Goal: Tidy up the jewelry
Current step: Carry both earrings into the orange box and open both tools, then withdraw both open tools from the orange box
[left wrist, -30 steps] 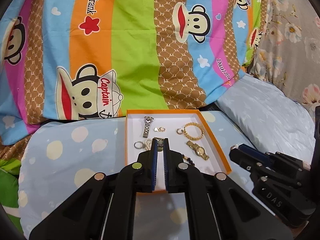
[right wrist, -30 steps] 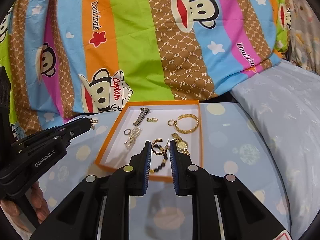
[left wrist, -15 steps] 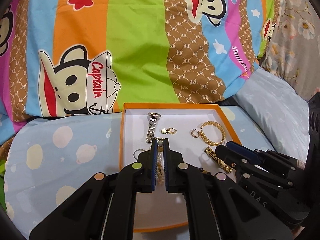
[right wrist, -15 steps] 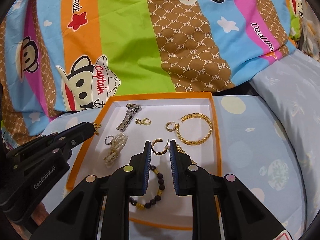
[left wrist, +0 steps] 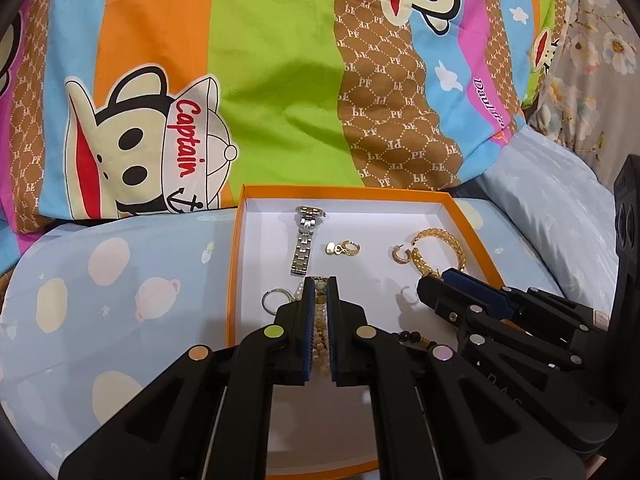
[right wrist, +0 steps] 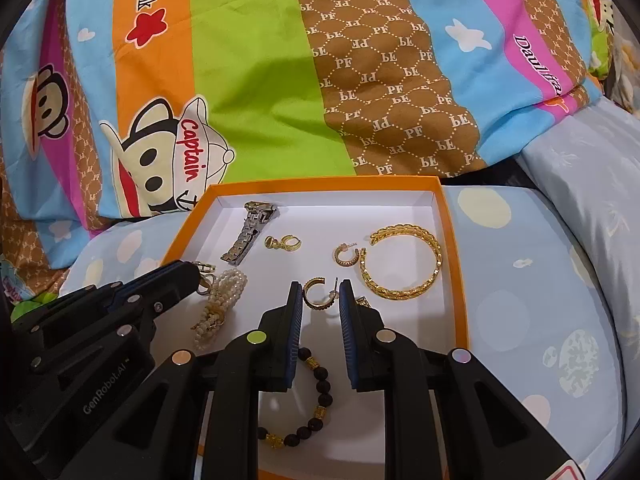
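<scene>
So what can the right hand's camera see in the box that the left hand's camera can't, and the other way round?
Only the right wrist view shows the dark bead bracelet almost whole and the gold hoop earring just past the right tongs. Only the left wrist view shows the silver ring clearly, beside the left tongs. Both show the orange box, the silver watch, the gold bangle, the pearl bracelet and the cartoon monkey blanket.
</scene>
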### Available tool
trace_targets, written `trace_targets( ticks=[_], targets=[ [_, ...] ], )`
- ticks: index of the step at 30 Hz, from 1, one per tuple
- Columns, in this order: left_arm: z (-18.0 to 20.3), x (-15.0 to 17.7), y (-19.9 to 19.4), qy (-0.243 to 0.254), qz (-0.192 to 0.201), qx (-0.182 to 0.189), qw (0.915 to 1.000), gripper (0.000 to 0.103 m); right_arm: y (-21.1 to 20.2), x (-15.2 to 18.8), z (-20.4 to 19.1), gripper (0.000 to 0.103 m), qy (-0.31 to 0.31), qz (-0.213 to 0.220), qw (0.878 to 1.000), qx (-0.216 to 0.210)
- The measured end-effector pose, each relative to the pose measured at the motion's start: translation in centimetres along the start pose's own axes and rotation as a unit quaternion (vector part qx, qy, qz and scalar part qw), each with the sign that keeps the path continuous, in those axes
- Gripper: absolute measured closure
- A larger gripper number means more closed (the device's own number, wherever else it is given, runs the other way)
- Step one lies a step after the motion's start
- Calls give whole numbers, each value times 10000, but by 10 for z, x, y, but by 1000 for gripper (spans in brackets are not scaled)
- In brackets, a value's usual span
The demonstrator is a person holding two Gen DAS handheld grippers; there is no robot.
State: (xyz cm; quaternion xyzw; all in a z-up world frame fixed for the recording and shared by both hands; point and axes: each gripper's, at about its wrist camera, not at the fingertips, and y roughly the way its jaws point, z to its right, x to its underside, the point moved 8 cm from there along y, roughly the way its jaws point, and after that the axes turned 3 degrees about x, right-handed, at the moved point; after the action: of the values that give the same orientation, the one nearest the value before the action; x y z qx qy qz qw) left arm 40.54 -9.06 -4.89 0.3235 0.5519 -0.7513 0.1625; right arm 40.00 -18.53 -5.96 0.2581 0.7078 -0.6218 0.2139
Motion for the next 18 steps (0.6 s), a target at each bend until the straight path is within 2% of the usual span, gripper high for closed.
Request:
trace_targets(
  ticks=[4,5,7,8,9,12,14,16,18],
  targets=[
    [1,2,1,-37,-11,48,10000,98,0,-1,-1,85,-46,62,10000,5],
    [0,2,0,-63,34,68,10000,94,-2,-2,0,84,-16,123,9999,14],
    [-1,0,-6,-73,119,49,9999,79,-9,-5,4,78,51,215,9998,-12],
    [-3,-2,-12,-105,218,40,9997,68,-14,-6,5,77,87,266,9996,-11],
    [-4,-3,-19,-136,308,44,9994,65,-21,-7,8,75,134,348,9993,-14],
    [-7,-7,-44,-183,532,83,9984,65,-45,-8,16,73,234,547,9982,-25],
    [-10,-5,-68,-223,695,154,9972,64,-66,-3,21,67,312,690,9971,-54],
    [-12,1,-86,-210,788,180,9965,58,-90,9,27,57,332,822,9961,-20],
    [-15,12,-108,-177,885,136,9958,54,-111,28,31,53,296,907,9954,86]
  ],
)
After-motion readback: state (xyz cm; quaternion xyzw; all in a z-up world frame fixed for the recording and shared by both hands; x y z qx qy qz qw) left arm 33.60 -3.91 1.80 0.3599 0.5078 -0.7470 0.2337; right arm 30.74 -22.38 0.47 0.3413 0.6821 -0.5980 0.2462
